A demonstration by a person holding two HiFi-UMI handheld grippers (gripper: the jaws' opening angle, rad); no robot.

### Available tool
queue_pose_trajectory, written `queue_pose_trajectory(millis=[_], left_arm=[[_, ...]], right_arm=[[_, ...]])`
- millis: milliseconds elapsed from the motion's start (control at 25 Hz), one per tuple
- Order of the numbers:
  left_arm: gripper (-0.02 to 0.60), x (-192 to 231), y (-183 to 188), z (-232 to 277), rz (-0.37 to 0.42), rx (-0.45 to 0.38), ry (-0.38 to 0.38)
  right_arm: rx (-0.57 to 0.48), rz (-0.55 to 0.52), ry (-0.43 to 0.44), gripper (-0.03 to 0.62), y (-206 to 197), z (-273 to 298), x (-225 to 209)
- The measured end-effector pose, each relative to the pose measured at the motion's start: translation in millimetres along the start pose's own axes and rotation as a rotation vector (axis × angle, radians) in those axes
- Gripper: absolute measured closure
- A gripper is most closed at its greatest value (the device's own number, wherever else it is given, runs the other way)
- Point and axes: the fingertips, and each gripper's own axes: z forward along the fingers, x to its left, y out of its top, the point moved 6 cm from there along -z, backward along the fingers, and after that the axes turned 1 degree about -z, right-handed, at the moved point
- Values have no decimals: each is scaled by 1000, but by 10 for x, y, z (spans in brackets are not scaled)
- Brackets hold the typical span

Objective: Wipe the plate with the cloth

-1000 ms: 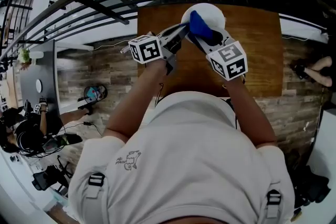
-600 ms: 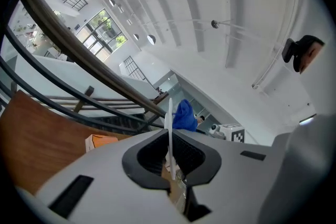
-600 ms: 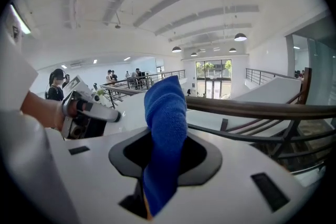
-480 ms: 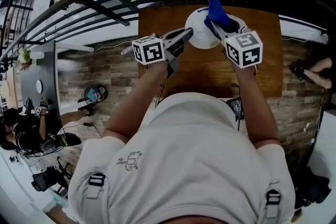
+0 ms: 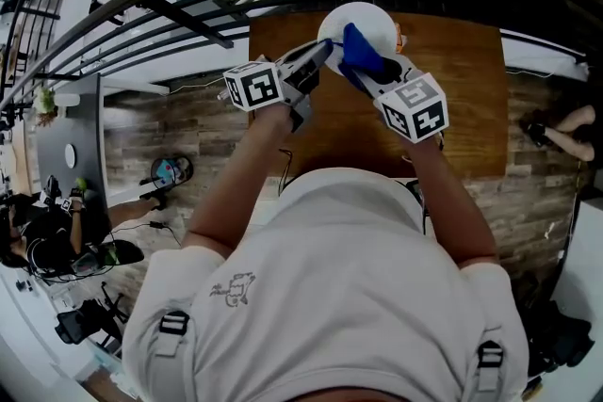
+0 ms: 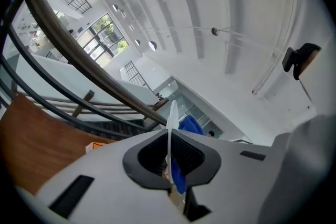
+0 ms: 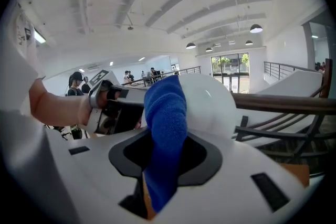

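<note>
- Head view: the left gripper (image 5: 318, 59) holds the white plate (image 5: 366, 18) by its near rim, lifted clear of the wooden table (image 5: 462, 89). The right gripper (image 5: 369, 76) presses a blue cloth (image 5: 361, 50) against the plate's face.
  - Risk: the plate hangs from a single rim grip, so a hard wiping push could lever it out and drop it onto the table.
  - Count: one plate, one cloth, two grippers, one table.
- Left gripper view: the jaws are nearly together, clamped on the plate's thin edge, which is seen edge-on and upright. The cloth shows on the plate's far side.
  - Risk: little of the rim sits between the pads. In my judgement, sideways load from the cloth could twist the plate in this grip.
  - Count: one plate edge, one cloth.
- Right gripper view: the jaws are closed on a bunched fold of the cloth, whose upper end lies against the plate. The left gripper and the hand (image 7: 55, 107) that carries it sit just beyond.
  - Risk: the cloth may drag out of the jaws under friction. Being bunched, it covers only a narrow strip, so parts of the plate may go unwiped.
  - Count: one cloth, one plate, one opposing gripper.
</note>
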Motion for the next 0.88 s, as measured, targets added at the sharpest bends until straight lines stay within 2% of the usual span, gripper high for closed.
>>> queue_pose_trajectory(millis=[160, 400, 520, 680, 760, 880], left_arm=[[561, -57, 115, -76, 111, 26, -2], [563, -164, 208, -138, 358, 80, 8], [565, -223, 266, -155, 517, 103, 55], [565, -292, 317, -183, 744, 125, 117], [565, -344, 337, -207, 880, 137, 150], [565, -447, 330, -198, 1129, 170, 196]], right_arm=[[2, 51, -49, 471, -71, -138, -223], [-48, 65, -128, 471, 118, -332, -533], [-93, 55, -143, 471, 321, -440, -601], [-131, 17, -121, 471, 600, -488, -509], [-144, 0, -91, 471, 727, -493, -405], [-162, -38, -43, 471, 924, -515, -225]])
